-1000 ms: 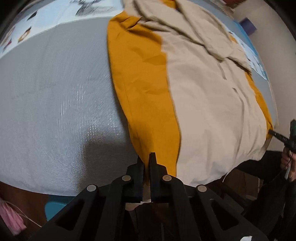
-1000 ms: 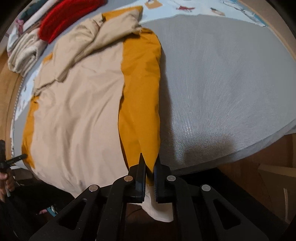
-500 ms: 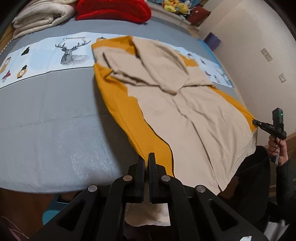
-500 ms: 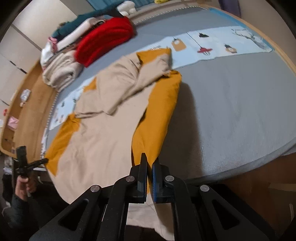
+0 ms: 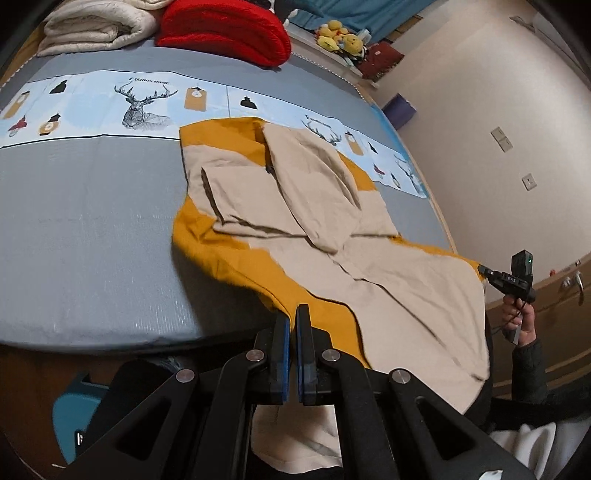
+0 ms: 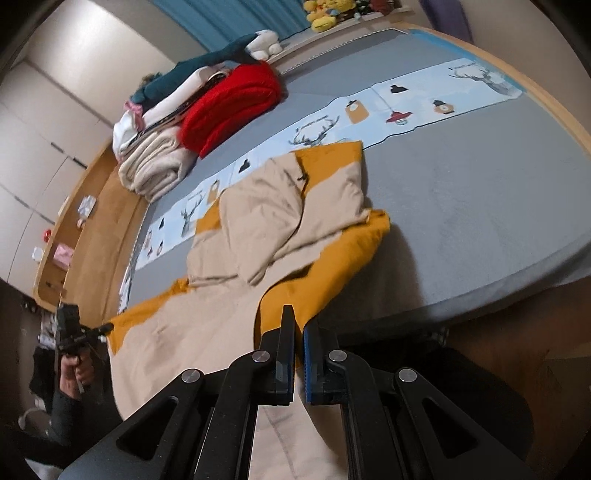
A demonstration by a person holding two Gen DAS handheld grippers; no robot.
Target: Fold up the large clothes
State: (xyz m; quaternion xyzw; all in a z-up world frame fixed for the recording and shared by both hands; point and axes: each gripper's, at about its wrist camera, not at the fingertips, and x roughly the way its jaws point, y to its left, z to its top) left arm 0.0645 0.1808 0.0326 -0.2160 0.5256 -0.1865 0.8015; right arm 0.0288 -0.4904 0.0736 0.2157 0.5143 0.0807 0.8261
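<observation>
A large beige and mustard-yellow garment (image 5: 295, 206) lies lengthwise on the grey bed (image 5: 92, 229), its sleeves folded in over the chest. My left gripper (image 5: 293, 314) is shut on the yellow near corner of its hem, and the cloth hangs below the fingers. My right gripper (image 6: 298, 319) is shut on the other hem corner of the garment (image 6: 258, 221). The near end of the garment is lifted off the mattress between the two. Each gripper shows in the other's view: the right gripper (image 5: 482, 268) and the left gripper (image 6: 108, 326), both pinching cloth.
A red folded blanket (image 5: 225, 31) and a cream one (image 5: 96, 27) sit at the bed's head, beyond a printed deer strip (image 5: 140, 103). Plush toys (image 5: 338, 37) line the far ledge. A wooden ledge (image 6: 92, 206) runs beside the bed. A teal object (image 5: 74, 402) sits on the floor.
Both grippers have risen with the hem corners, lifting the garment's near end off the bed. The views have tilted up, so the far bed and room walls show.
</observation>
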